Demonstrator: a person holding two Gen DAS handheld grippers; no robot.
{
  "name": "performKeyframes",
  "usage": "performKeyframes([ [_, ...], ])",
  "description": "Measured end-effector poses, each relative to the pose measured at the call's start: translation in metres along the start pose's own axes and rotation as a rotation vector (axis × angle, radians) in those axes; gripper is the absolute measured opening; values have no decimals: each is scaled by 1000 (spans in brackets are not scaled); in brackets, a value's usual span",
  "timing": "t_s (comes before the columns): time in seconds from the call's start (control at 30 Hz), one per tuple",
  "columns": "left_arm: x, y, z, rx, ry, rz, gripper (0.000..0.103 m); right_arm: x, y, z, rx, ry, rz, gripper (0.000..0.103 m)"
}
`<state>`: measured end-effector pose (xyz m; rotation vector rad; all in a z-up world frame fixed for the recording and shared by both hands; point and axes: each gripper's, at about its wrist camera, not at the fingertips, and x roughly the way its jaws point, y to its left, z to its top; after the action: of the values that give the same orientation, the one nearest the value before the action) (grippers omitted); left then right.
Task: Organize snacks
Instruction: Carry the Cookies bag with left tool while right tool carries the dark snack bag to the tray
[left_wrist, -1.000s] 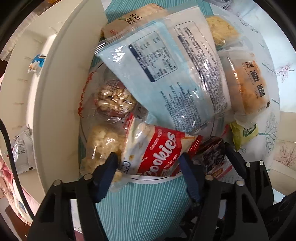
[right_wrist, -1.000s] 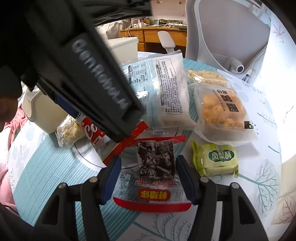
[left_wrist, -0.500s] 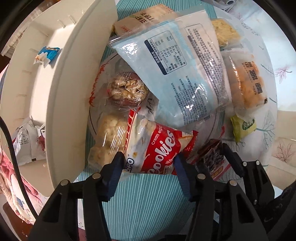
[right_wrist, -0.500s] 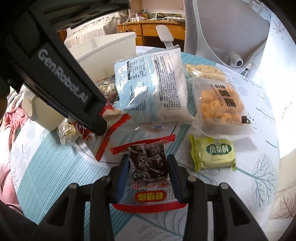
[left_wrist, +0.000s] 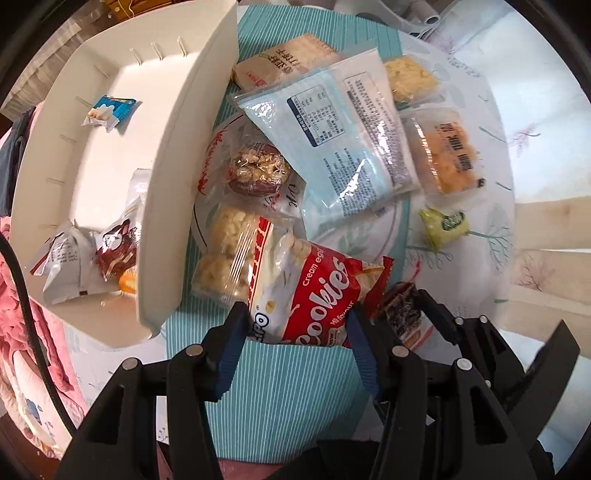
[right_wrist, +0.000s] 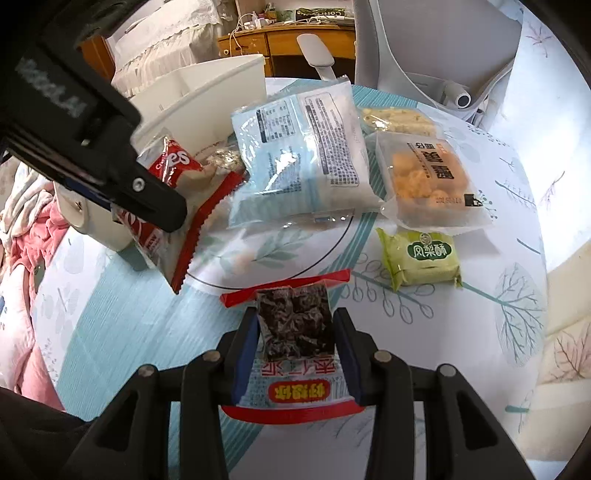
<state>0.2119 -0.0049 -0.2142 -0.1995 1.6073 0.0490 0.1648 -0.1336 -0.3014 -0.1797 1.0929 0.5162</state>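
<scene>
My left gripper points straight down and is shut on the lower end of a red cookies bag, which hangs lifted beside the white bin. In the right wrist view the same cookies bag dangles clear of the table. My right gripper is shut on a red-edged packet of dark snack, its pads pressing both sides. That dark packet also shows just right of the left gripper.
On the round table lie a large pale blue bag, an orange puff pack, a green cake packet and clear-wrapped nut snacks. The bin holds several small packets. A grey office chair stands behind the table.
The left gripper closed on the cookies bag and rose, lifting it off the pile. The right jaws closed onto the dark packet and lifted it slightly.
</scene>
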Motion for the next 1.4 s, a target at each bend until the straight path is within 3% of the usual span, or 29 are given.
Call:
performKeyframes([
  [0.43,-69,31,-13,32,-109,-111,53,-38,41,25,46,-21,-42,41],
  [0.87,-128,113,-24,113,-288,-200,53,-69,115,63,121,-145,-57,41],
  [1.17,-144,174,-18,142,-394,-197,53,-76,160,98,166,-250,-47,41],
  [1.4,-145,221,-8,130,-434,-166,53,-69,193,117,178,-297,-33,41],
])
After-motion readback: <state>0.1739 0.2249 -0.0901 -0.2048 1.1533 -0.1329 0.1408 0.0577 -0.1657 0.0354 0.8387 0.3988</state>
